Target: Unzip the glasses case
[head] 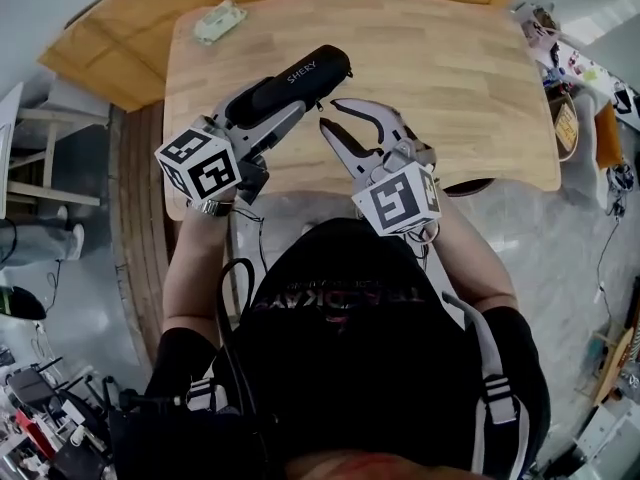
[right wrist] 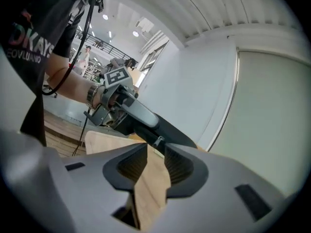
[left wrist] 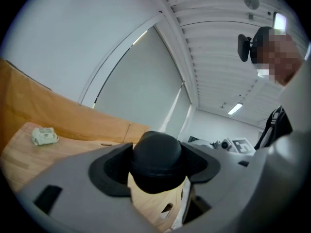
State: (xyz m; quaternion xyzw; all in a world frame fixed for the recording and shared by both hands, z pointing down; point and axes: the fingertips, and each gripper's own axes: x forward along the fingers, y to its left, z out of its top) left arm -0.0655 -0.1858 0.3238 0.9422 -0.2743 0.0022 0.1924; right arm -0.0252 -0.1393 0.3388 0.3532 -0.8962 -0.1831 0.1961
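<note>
- The left gripper (left wrist: 155, 171) is clamped on one rounded end of the black glasses case (head: 300, 76) and holds it up off the table, upper middle of the head view.
- The right gripper (right wrist: 151, 166) has its jaws a narrow gap apart with nothing between them. The zipper pull (right wrist: 158, 141) sits just beyond their tips.
- From where I stand, the case looks fully zipped: the hold is done, but catching the pull and running it round are both left.
- The light wooden table (head: 450, 88) is bare apart from a small pale packet (head: 220, 20) in the upper left.
- Around it are a grey floor, white walls, a ribbed ceiling with strip lights, and clutter along the right edge.
</note>
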